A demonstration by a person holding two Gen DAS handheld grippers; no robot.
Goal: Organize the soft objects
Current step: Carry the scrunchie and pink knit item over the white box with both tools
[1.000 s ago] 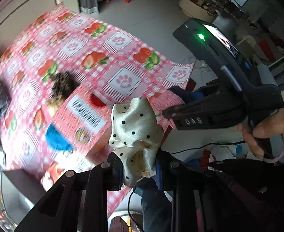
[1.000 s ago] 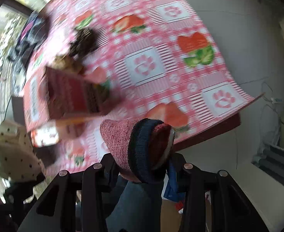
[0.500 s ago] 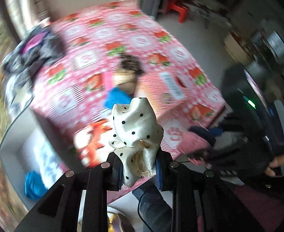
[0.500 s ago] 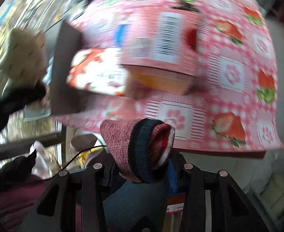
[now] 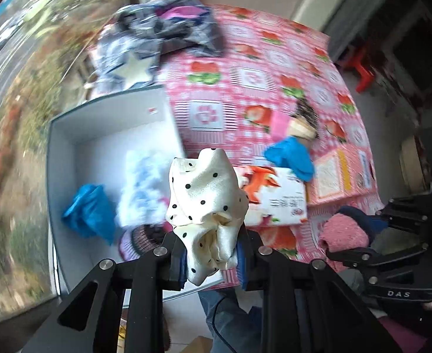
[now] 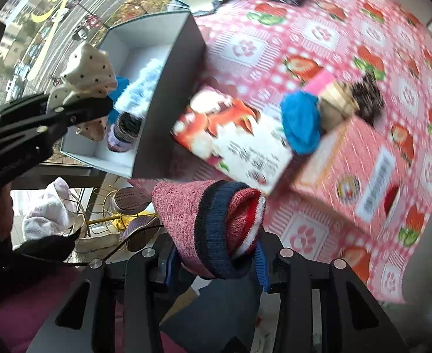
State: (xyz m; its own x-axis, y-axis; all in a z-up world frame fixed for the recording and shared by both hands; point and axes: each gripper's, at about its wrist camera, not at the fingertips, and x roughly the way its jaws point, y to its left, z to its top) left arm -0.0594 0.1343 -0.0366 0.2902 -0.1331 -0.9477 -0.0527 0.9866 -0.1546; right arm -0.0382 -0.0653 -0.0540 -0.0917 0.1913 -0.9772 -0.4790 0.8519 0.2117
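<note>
Our left claw (image 5: 210, 260) holds a spotty scrunchie (image 5: 205, 203), right claw (image 6: 213, 260) a sock (image 6: 210, 223) (both squeezed); next we drop them in the box (image 5: 110, 126).

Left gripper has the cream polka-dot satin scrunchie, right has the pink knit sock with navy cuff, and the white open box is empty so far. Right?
Not quite: the white open box isn't empty. The left wrist view shows a crumpled blue cloth and a fluffy pale-blue item inside. The rest holds: left gripper holds the cream polka-dot satin scrunchie, right gripper the pink knit sock.

Both claws swung from tablecloth edge toward grey box (image 5: 69, 135), now in view.
</note>
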